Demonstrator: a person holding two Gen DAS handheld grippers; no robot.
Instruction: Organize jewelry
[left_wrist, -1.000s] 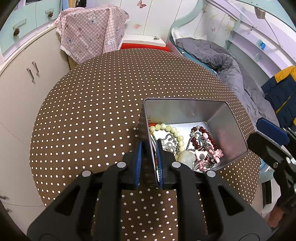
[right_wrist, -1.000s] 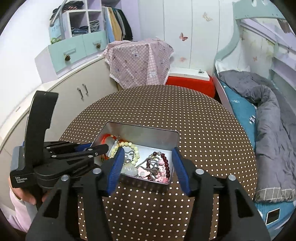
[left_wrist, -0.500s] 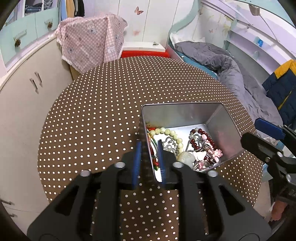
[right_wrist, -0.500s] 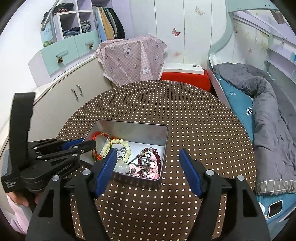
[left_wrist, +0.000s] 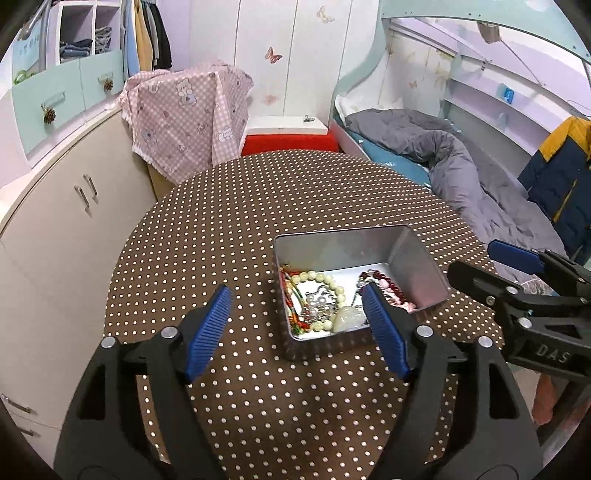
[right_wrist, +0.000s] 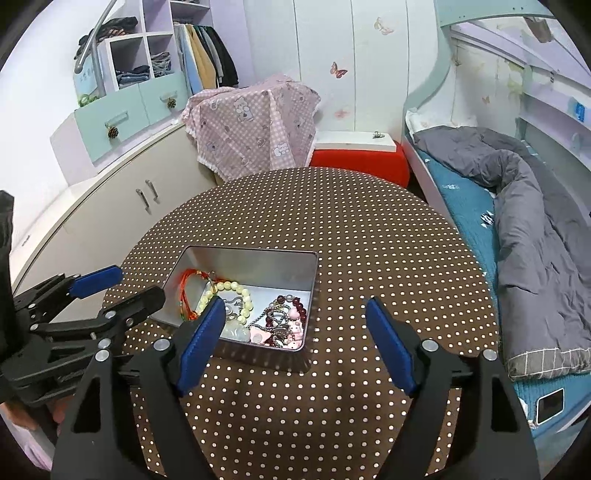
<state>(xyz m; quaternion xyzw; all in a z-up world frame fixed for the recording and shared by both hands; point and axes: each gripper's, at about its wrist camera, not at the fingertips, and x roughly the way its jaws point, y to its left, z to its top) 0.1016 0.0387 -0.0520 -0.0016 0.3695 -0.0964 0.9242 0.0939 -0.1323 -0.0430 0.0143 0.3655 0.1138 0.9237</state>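
An open metal tin (left_wrist: 417, 266) stands on the dotted table and holds a pale bead bracelet (left_wrist: 321, 280), dark red beads (left_wrist: 384, 282), a red cord (left_wrist: 288, 299) and a pale pendant (left_wrist: 347, 317). My left gripper (left_wrist: 297, 295) hovers just in front of the tin. Its jaws are opening, and the blue pads stand apart from the tin's walls. In the right wrist view the tin (right_wrist: 258, 262) lies ahead of my right gripper (right_wrist: 295, 304). Its jaws are opening too and touch nothing. The left gripper (right_wrist: 125, 286) shows beside the tin's left end.
The round table (right_wrist: 351, 229) wears a brown cloth with white dots. A cream cupboard (left_wrist: 55, 236) runs along the left. Behind the table stand a pink checked cover (right_wrist: 251, 125) and a red stool (right_wrist: 358, 162). A bed with a grey duvet (right_wrist: 535, 221) and a phone (right_wrist: 550, 406) is on the right.
The left gripper was shut on the tin's left wall; it let go, spread wide and drew back and up. The right gripper's jaws also widened around the tin's near end.
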